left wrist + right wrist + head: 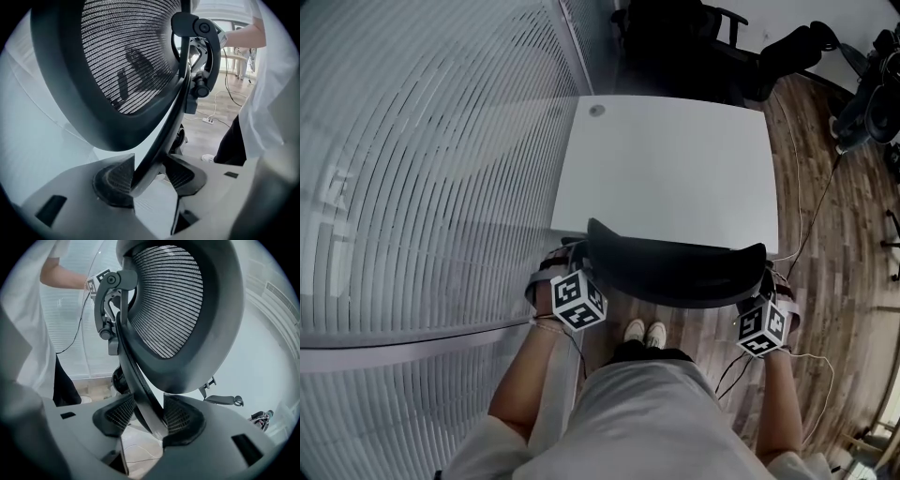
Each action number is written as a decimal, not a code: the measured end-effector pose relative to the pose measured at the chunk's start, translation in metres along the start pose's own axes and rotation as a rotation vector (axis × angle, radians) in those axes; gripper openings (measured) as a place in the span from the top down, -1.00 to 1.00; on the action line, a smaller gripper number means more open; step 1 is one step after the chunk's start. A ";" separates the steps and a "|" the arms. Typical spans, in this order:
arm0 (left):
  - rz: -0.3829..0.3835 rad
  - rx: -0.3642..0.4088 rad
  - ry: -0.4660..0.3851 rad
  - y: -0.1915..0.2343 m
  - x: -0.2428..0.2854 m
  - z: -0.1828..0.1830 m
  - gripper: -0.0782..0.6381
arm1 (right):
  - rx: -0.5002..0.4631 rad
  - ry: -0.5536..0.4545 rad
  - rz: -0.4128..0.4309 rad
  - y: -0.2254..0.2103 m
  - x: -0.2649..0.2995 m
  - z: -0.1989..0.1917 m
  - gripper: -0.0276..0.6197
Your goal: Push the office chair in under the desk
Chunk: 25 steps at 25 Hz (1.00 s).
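Observation:
The black office chair's mesh backrest (675, 272) stands at the near edge of the white desk (675, 169), its top rim curving between my two hands. My left gripper (570, 274) is at the backrest's left end and my right gripper (769, 289) at its right end. In the left gripper view, the left gripper (149, 176) is shut on the backrest's black frame edge (159, 140). In the right gripper view, the right gripper (146, 420) is likewise shut on the frame edge (136, 380). The seat and wheels are hidden below the backrest.
A glass wall with blinds (422, 169) runs along the left of the desk. Other black chairs (694, 37) stand behind it. Cables (811, 216) lie on the wood floor at right, and a power strip (208, 120) lies on the floor. My shoes (645, 331) stand just behind the chair.

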<state>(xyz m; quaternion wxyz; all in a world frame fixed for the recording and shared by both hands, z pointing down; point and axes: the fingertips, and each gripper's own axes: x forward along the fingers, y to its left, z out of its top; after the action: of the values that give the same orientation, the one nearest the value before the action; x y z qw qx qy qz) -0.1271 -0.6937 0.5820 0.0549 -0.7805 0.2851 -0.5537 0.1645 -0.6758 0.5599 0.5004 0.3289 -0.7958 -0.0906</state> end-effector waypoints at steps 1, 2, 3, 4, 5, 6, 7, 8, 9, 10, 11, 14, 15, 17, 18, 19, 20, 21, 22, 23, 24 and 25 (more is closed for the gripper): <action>-0.004 0.002 -0.004 0.001 -0.001 0.000 0.19 | 0.003 0.002 0.000 0.000 0.000 0.001 0.27; -0.006 0.005 -0.007 0.001 -0.002 0.000 0.19 | 0.007 0.003 -0.003 -0.001 -0.001 0.001 0.27; -0.006 0.008 -0.009 0.002 -0.002 0.001 0.19 | 0.011 0.004 -0.007 -0.002 -0.001 0.001 0.27; -0.006 0.010 -0.010 0.002 -0.001 0.003 0.19 | 0.013 0.005 -0.010 -0.003 -0.001 0.000 0.27; -0.005 0.011 -0.011 0.003 -0.002 0.004 0.19 | 0.013 0.006 -0.010 -0.005 -0.001 0.000 0.27; -0.003 0.013 -0.013 0.002 -0.002 0.006 0.19 | 0.014 0.007 -0.008 -0.005 -0.002 -0.001 0.27; -0.001 0.017 -0.017 0.001 -0.003 0.006 0.19 | 0.016 0.006 -0.004 -0.005 -0.003 -0.002 0.27; 0.000 0.021 -0.023 0.000 -0.005 0.007 0.19 | 0.019 0.004 -0.002 -0.005 -0.005 -0.002 0.26; 0.002 0.022 -0.030 -0.001 -0.007 0.007 0.19 | 0.024 0.003 -0.001 -0.005 -0.007 -0.003 0.26; 0.005 0.021 -0.034 -0.001 -0.008 0.008 0.19 | 0.027 0.005 -0.002 -0.005 -0.008 -0.003 0.25; 0.011 0.021 -0.034 -0.002 -0.010 0.008 0.19 | 0.031 0.008 -0.005 -0.005 -0.010 -0.003 0.25; 0.041 0.007 -0.047 -0.003 -0.017 0.008 0.19 | 0.075 0.002 -0.014 -0.003 -0.015 0.000 0.25; 0.048 -0.010 -0.063 -0.004 -0.020 0.009 0.19 | 0.101 -0.007 -0.016 -0.002 -0.017 0.002 0.25; 0.054 -0.049 -0.101 -0.006 -0.026 0.010 0.19 | 0.152 -0.031 -0.023 0.000 -0.020 0.005 0.25; 0.057 -0.067 -0.121 -0.008 -0.029 0.011 0.19 | 0.176 -0.048 -0.030 0.001 -0.023 0.007 0.25; 0.061 -0.087 -0.142 -0.009 -0.032 0.013 0.19 | 0.201 -0.067 -0.039 0.001 -0.026 0.010 0.25; 0.065 -0.111 -0.165 -0.010 -0.036 0.015 0.19 | 0.226 -0.088 -0.048 0.001 -0.030 0.014 0.25; 0.067 -0.139 -0.189 -0.010 -0.041 0.017 0.19 | 0.246 -0.109 -0.057 0.000 -0.034 0.019 0.26; 0.067 -0.170 -0.212 -0.012 -0.046 0.019 0.19 | 0.261 -0.132 -0.064 0.000 -0.039 0.024 0.27; 0.065 -0.202 -0.234 -0.014 -0.052 0.021 0.19 | 0.272 -0.155 -0.071 0.000 -0.044 0.029 0.30; 0.060 -0.234 -0.257 -0.017 -0.057 0.024 0.19 | 0.282 -0.176 -0.078 0.001 -0.050 0.033 0.33; 0.052 -0.264 -0.283 -0.021 -0.063 0.027 0.19 | 0.296 -0.198 -0.084 0.002 -0.056 0.038 0.35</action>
<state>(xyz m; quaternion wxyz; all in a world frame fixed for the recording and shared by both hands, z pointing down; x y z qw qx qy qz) -0.1093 -0.6510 0.5278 0.0057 -0.8433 0.3648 -0.3947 0.1474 -0.6474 0.5017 0.3617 0.4213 -0.8313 -0.0252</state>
